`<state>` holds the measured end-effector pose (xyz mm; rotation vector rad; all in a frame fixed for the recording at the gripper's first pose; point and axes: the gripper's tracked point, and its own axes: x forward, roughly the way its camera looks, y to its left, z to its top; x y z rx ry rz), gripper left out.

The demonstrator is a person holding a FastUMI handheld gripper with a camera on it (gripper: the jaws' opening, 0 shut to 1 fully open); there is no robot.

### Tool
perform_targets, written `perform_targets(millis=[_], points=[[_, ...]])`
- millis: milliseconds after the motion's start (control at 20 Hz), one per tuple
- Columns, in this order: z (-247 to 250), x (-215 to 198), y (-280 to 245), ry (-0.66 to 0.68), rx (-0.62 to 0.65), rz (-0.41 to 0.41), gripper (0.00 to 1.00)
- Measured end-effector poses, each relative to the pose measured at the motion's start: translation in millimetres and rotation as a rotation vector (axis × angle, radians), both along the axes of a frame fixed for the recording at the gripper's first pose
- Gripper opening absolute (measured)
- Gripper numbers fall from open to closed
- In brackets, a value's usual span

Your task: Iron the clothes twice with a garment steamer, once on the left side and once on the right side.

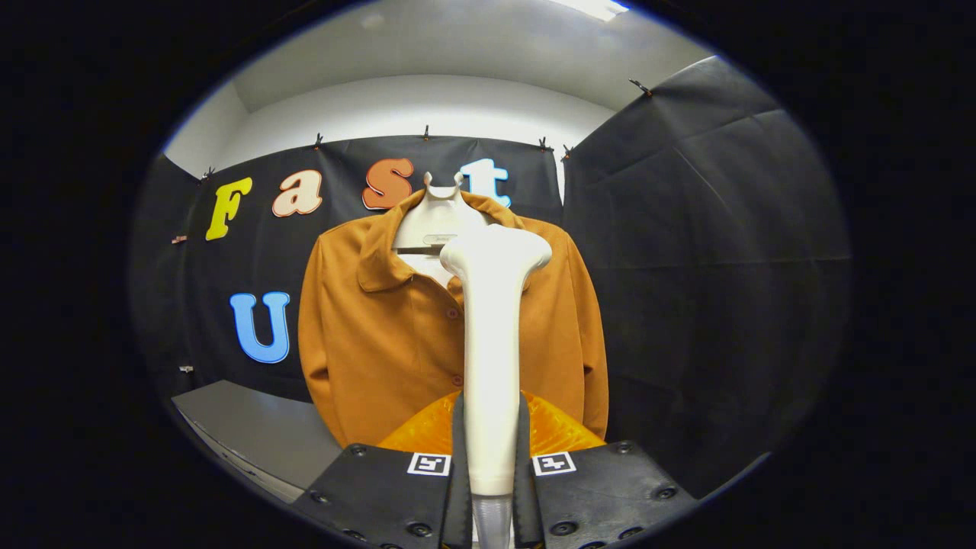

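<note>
The garment steamer (492,335) is clamped between both fingers of the hand-held gripper (490,488), which is closed narrow on the lower handle. The pads (458,457) press on each side, so the tool is held upright w/ its wide head at the top. The grip sits low on the handle, prob. so the head is left free to be laid against cloth without the fingers fouling it.

The clothes, a brown-orange collared jacket (381,335), are hung on a white hanger form (431,221) just beyond the steamer, in front of the black booth wall. The jacket is hung open-faced and vertical, so both front panels can be reached in straight strokes. The button placket is seen approx. behind the steamer shaft, so the tool is lined up near the garment's centre, w/ the head at collar/chest height. Whether the head is touching the fabric can't be told; it seems near but apart.

An orange quilted piece (553,431) is seen below the jacket hem, just ahead of the fingers; what it is can't be told. A grey worktop (244,427) is seen lower left, beside the jacket.

Judged stage: steamer in hand, at the top, ready for a stroke; which side has been done can't be judged.
</note>
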<state>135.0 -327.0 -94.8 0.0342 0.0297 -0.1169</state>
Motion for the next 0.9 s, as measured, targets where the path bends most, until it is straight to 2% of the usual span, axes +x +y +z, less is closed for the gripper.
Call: perform_targets(millis=[400,900], points=[[-71,15,-14,0.101,0.043,-0.009,0.24],[-161,-14,-20,0.262,0.049,-0.014,0.24]])
